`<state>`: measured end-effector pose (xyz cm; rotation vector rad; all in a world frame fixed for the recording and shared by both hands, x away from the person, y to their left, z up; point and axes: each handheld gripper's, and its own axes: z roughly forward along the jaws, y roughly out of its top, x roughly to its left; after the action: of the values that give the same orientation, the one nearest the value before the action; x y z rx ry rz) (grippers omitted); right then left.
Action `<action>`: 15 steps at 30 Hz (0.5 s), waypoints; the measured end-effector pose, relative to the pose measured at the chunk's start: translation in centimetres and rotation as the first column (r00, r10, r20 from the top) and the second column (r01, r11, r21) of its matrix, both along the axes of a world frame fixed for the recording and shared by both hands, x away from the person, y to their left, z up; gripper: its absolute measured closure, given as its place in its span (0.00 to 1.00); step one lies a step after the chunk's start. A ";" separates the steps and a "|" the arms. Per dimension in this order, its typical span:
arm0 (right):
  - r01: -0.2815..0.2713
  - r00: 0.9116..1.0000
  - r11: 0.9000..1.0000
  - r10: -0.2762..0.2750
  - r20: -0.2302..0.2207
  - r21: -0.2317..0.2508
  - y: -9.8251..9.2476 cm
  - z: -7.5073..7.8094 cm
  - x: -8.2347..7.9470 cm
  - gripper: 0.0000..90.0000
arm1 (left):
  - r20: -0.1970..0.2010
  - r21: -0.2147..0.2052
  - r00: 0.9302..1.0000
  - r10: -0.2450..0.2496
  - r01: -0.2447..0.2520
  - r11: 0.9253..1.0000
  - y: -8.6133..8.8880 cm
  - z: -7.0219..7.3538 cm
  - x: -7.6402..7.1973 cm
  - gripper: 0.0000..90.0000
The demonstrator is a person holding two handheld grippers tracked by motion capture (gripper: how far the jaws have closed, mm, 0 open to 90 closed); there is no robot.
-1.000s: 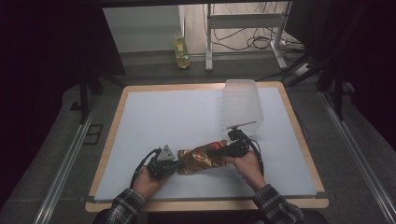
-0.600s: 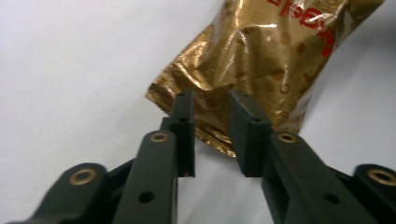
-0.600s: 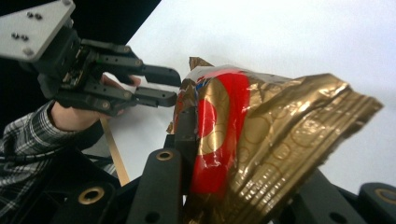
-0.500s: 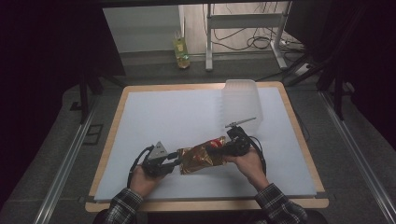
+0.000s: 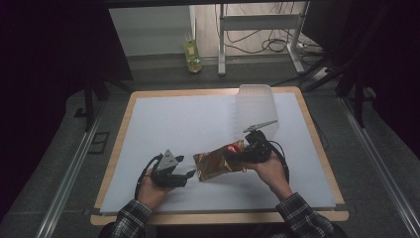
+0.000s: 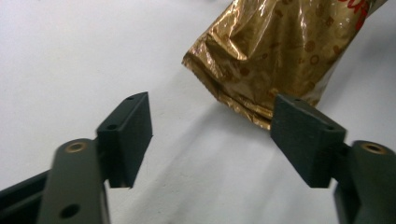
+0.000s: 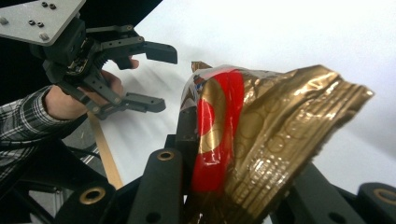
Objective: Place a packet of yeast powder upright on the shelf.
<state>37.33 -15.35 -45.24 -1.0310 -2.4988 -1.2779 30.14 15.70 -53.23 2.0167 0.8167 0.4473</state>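
From the high view, the gold bag (image 5: 218,163) lay near the front of the white mat (image 5: 188,124), the right gripper (image 5: 236,153) clamped on its right end, the left gripper (image 5: 190,174) just beside its left end. The left gripper view showed what that one could not: jaws just opened wide, nothing between them, the bag's crumpled end ahead. The right gripper view showed the bag's red band pinched tight between the jaws

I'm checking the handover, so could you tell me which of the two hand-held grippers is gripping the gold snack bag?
The right hand-held gripper: its jaws are clamped on the gold snack bag. The left hand-held gripper has just been opening, with nothing between its jaws.
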 end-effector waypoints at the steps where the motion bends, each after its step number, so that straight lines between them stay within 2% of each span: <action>1: 0.000 1.000 1.000 0.000 0.006 0.000 -0.1 0.1 0.0 0.81 | 0.001 -0.004 1.000 0.001 -0.001 1.000 0.0 0.0 0.0 0.30; 6: -0.004 1.000 1.000 0.004 0.029 -0.010 -0.4 0.7 0.0 0.81 | 0.003 -0.018 1.000 0.008 -0.007 1.000 0.2 0.1 0.0 0.23; 15: -0.017 0.997 0.999 0.020 0.079 -0.034 -0.7 2.2 0.1 0.81 | 0.010 0.015 1.000 -0.003 0.003 1.000 -0.1 0.0 0.0 0.15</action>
<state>37.46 -16.08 -43.02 -0.9805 -2.5900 -1.3015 30.14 15.61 -53.26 2.0274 0.8063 0.4630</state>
